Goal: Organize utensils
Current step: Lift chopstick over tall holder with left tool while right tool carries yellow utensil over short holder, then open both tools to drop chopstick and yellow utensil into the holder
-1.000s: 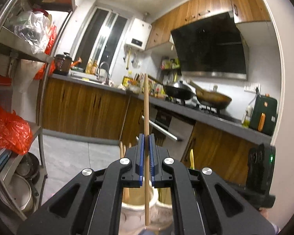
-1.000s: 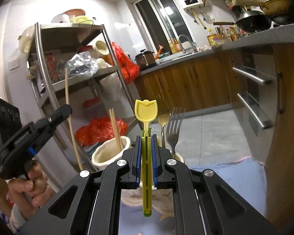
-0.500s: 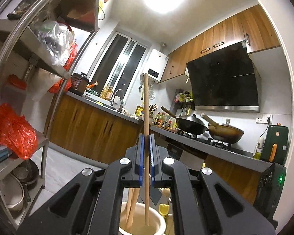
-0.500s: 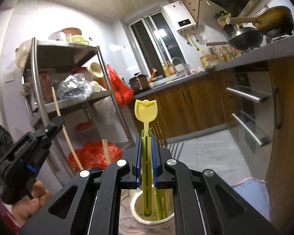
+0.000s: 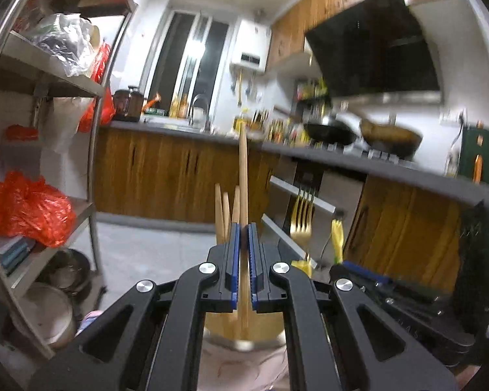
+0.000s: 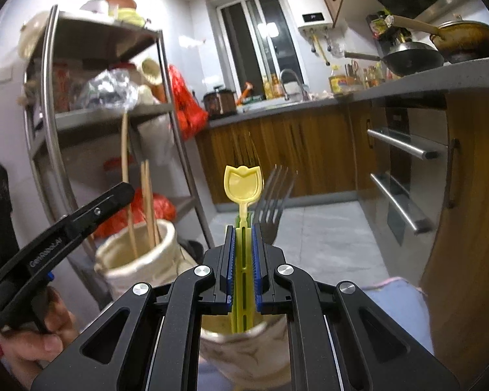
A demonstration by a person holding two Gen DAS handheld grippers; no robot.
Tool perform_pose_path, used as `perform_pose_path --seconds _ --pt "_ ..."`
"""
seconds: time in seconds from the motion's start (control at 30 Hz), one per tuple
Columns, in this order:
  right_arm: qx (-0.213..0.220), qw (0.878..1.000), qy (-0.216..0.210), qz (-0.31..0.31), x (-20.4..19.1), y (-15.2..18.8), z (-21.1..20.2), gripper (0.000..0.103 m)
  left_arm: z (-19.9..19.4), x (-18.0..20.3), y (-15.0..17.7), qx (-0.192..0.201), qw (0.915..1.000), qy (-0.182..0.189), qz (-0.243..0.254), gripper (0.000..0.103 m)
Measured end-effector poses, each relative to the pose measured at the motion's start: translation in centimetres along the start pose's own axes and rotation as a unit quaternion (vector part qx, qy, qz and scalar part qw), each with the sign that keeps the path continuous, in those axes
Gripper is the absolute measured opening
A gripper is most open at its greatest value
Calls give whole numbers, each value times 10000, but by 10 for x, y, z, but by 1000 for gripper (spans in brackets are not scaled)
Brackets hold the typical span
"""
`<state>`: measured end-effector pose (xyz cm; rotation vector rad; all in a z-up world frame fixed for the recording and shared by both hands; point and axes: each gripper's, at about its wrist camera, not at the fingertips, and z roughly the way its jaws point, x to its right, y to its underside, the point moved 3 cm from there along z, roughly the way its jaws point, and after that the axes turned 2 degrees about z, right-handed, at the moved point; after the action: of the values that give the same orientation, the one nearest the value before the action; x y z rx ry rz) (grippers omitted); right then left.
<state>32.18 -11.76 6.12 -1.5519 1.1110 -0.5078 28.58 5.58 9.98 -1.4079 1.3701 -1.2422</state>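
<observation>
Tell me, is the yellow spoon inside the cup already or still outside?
Inside. The yellow spoon stands upright, its bottom end down inside the cup, with the right gripper shut on its handle.

Right gripper (image 6: 243, 260): pads closed on yellow tulip-shaped spoon (image 6: 243, 187), upright over near holder (image 6: 244, 352).
Fork (image 6: 272, 205): stood beside spoon.
Left gripper (image 6: 127, 192): held chopstick (image 6: 124, 150) above far holder (image 6: 137, 260).

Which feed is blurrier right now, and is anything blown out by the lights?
Left wrist view: motion blur smears the counter, woks and gold fork; the tongs and chopstick stay sharp; window glares. Right wrist view: mostly crisp, yellow spoon clear, only the steel fork tines ghost; fisheye bends the rack.
</observation>
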Motion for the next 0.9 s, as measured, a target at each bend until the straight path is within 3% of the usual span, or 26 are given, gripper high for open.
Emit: perform_pose_path --seconds 0.27,0.57,0.73,0.9 --pt "-409 9990 175 -72 -1 6 8 10 11 5 5 -656 9970 -230 352 5" --pt "-580 9980 223 -98 0 10 12 10 20 3 10 -902 9944 -340 428 7" --pt "-574 9980 218 -123 -2 9 12 16 16 3 8 -813 9950 -362 446 30" --pt "-523 9982 223 -174 -2 7 7 17 6 0 2 -655 9963 -373 407 32"
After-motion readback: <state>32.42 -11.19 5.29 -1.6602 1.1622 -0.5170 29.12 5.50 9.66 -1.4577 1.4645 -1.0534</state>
